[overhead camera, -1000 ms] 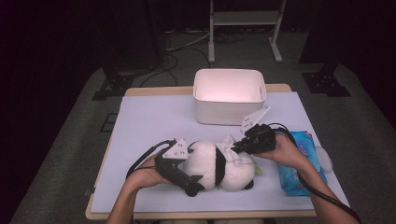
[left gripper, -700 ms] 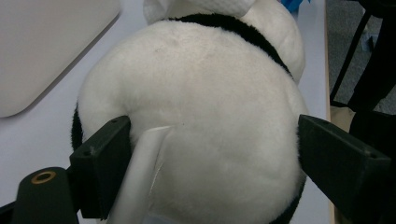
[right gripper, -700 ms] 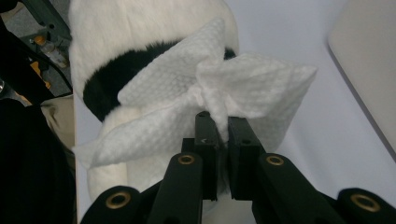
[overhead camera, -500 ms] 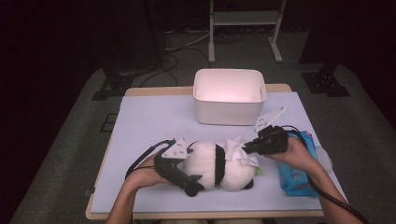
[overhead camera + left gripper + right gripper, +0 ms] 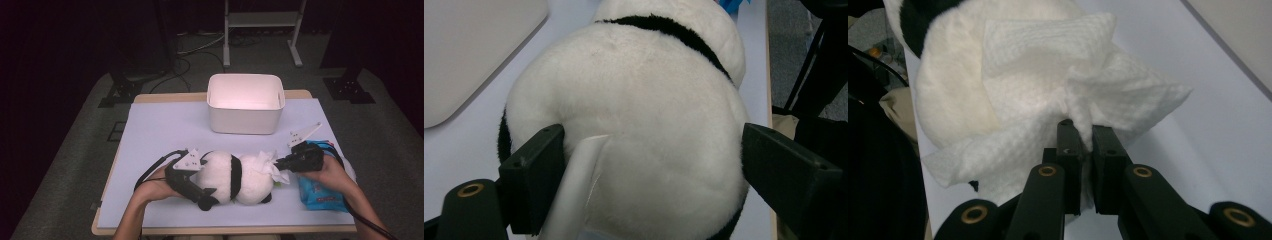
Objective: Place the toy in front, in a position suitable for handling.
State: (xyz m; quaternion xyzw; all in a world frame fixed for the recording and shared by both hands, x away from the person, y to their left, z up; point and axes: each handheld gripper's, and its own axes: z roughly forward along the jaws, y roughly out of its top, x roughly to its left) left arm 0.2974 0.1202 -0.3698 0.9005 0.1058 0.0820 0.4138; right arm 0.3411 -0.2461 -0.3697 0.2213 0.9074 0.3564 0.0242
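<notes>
High view: left tongs (image 5: 202, 200) clamp panda plush (image 5: 235, 177); right tongs (image 5: 281, 164) pinch wipe (image 5: 267, 164) on it. Wiping underway, unfinished.

No readable text, label, brand, number or sign anywhere. The blue packet (image 5: 316, 192) at the worktop's right edge has some print on it, too small and blurred to make out. The white bin (image 5: 245, 103) and the plush panda (image 5: 235, 177) carry no lettering.
</notes>
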